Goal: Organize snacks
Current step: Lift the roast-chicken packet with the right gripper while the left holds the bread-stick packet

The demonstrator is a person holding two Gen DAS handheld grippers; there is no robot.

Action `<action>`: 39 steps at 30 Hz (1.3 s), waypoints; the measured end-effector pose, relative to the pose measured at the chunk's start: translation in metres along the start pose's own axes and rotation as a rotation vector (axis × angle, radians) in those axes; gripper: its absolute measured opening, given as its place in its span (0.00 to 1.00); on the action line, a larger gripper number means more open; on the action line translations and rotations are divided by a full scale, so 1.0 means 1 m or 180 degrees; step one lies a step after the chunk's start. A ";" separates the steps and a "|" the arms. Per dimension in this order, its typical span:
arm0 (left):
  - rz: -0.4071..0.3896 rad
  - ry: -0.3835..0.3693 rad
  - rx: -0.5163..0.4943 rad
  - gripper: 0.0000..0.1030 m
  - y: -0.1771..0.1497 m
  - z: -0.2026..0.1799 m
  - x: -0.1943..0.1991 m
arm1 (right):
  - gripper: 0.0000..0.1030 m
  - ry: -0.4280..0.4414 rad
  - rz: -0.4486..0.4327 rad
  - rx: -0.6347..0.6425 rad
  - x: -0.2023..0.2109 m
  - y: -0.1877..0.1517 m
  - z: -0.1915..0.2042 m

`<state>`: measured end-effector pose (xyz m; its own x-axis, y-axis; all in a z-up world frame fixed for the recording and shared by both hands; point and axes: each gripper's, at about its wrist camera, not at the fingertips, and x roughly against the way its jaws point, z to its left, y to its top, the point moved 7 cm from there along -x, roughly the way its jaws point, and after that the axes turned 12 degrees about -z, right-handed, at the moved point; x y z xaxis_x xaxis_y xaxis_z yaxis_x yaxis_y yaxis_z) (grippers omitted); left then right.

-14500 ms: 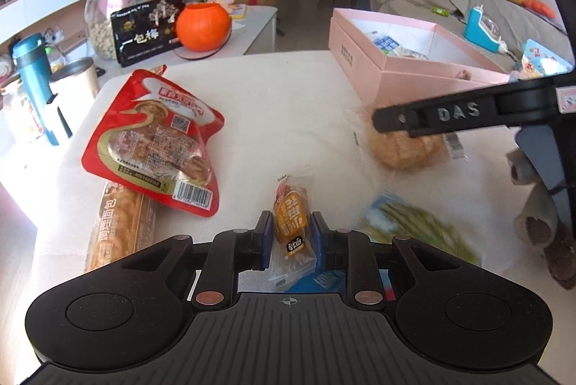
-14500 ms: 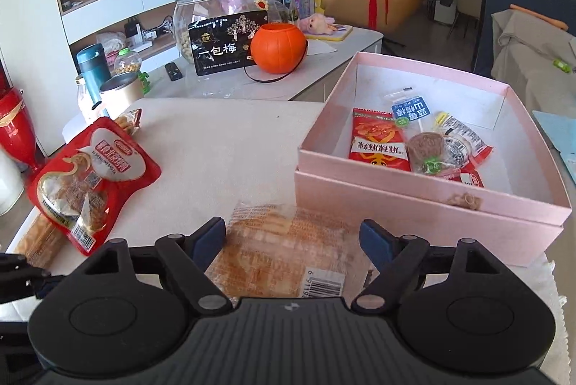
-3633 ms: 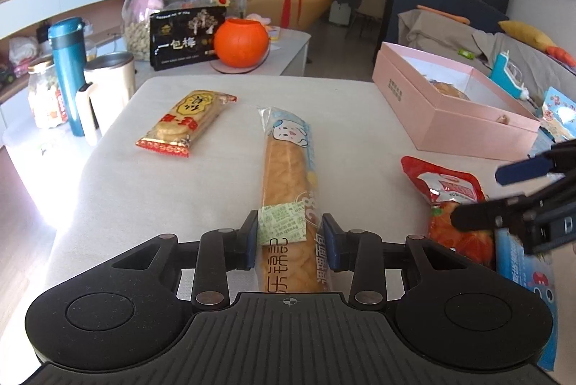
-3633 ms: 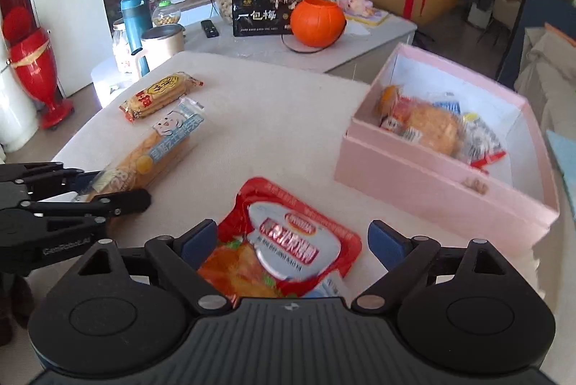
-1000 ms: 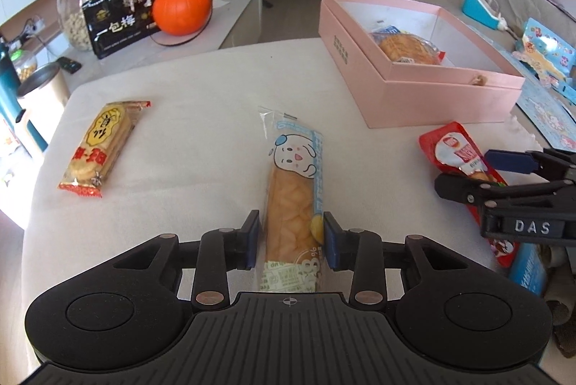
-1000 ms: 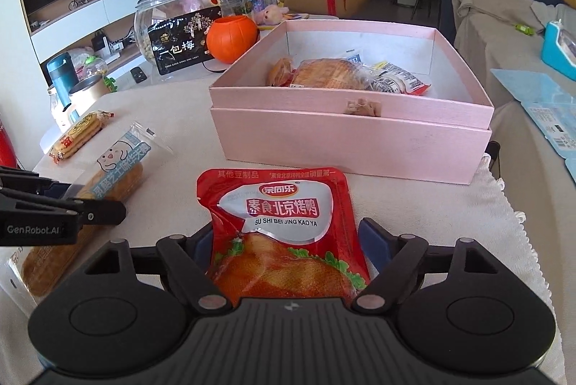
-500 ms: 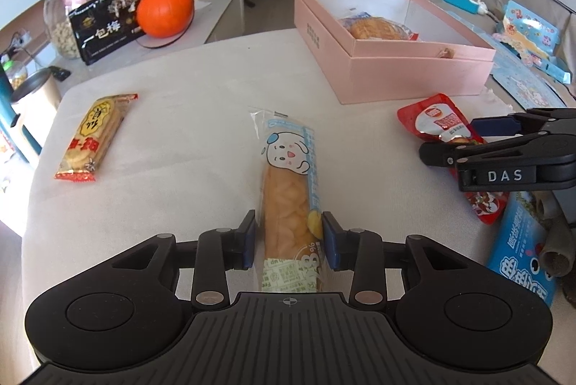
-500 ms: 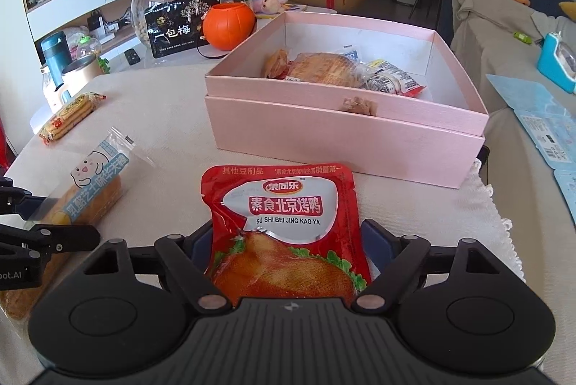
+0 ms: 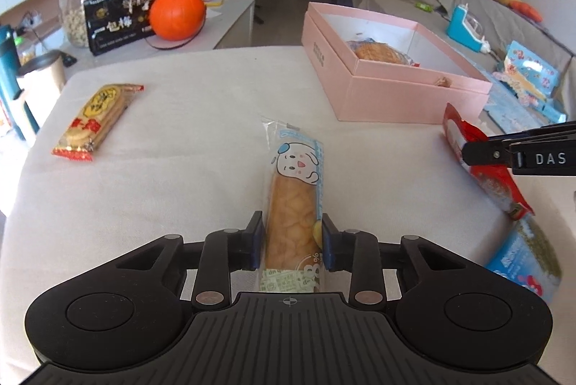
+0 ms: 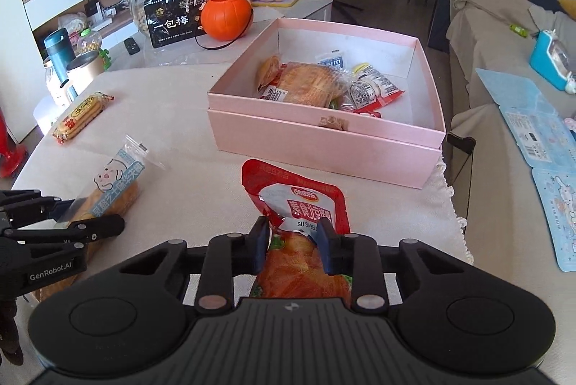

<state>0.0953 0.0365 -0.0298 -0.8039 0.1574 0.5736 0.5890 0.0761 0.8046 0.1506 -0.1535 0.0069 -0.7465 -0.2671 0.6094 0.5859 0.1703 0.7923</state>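
Two snacks are in hand at once. The right gripper [image 10: 293,243] has its jaws pinched on the near end of a red pouch [image 10: 300,205], whose long axis runs straight ahead toward the pink box [image 10: 324,147], just beyond its far tip. The left gripper [image 9: 291,241] has its jaws pressed on the near end of a long bread pack [image 9: 295,190], lengthwise along the fingers, with the pink box ahead and off to the right of it. The right gripper is the nearer to the box, so the pouch looks likely to go in first. Inside the box, packets crowd the near middle; the far right corner is bare. The box's near wall is the one thing to clear. A biscuit pack [image 9: 95,117] lies on the worktop [image 9: 198,133], well left of the box, and a blue packet [image 9: 525,259] sits near the right gripper.
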 end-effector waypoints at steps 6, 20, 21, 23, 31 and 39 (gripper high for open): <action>-0.0018 -0.0108 0.0110 0.34 -0.007 -0.008 0.003 | 0.25 -0.0079 -0.0025 -0.0095 0.002 0.007 -0.003; 0.0006 0.0079 -0.0175 0.35 -0.006 -0.025 -0.004 | 0.91 -0.0201 -0.0066 -0.0080 -0.030 -0.034 -0.006; 0.0000 0.0085 -0.0178 0.35 -0.006 -0.027 -0.005 | 0.92 -0.0177 -0.0073 -0.0165 -0.030 -0.035 -0.009; -0.0017 0.0090 -0.0171 0.35 -0.006 -0.028 -0.005 | 0.92 -0.0164 -0.0093 -0.0153 -0.029 -0.037 -0.010; -0.0070 0.0049 -0.0045 0.35 -0.006 -0.023 -0.005 | 0.85 -0.0006 -0.0018 -0.0096 -0.025 -0.036 -0.013; -0.0178 -0.0009 0.0146 0.35 -0.008 -0.017 -0.002 | 0.46 0.0371 0.0242 -0.0546 -0.007 -0.014 -0.040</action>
<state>0.0907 0.0185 -0.0350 -0.8353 0.1545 0.5276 0.5465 0.1298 0.8273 0.1602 -0.1919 -0.0101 -0.6624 -0.3693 0.6518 0.6916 0.0328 0.7215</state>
